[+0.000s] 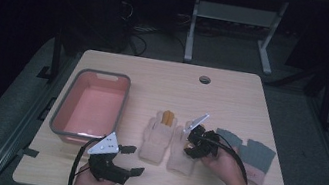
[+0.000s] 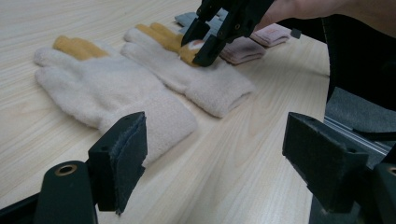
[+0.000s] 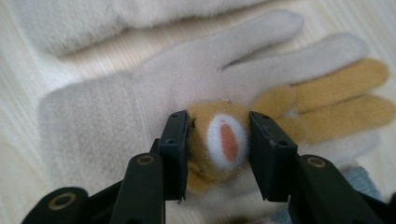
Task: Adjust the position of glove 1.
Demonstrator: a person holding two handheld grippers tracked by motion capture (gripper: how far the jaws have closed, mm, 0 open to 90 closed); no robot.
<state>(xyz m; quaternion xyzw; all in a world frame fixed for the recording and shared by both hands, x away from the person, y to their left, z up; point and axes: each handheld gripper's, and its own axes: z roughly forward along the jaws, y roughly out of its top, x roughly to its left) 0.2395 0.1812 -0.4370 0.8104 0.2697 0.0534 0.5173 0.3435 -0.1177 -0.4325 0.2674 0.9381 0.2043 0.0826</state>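
The cream glove [image 3: 116,112] with tan fingers lies flat on the table [image 1: 233,91], and the right gripper [image 3: 217,144] stands directly over it, jaws closed against both sides of the small tan plush patch [image 3: 219,140] sewn on its back. The pads press the patch, so this is judged a pinch grip ahead of a lift. The glove's long axis runs from cuff, nearest the person, to fingertips pointing away; the gripper bites across that axis. A matching cream glove [image 1: 158,134] lies just beside the held glove on its left, parallel. The left gripper [image 1: 128,160] hovers farther left of that pair, nearer the table's front edge, jaws wide apart and empty; the right hand is plainly the nearer one. A grey glove [image 1: 246,149] with a pink cuff lies right of the held glove. A pink tub [image 1: 92,105] with a grey rim sits well left. Surface: pale wood grain. Room: dark, with desk legs beyond
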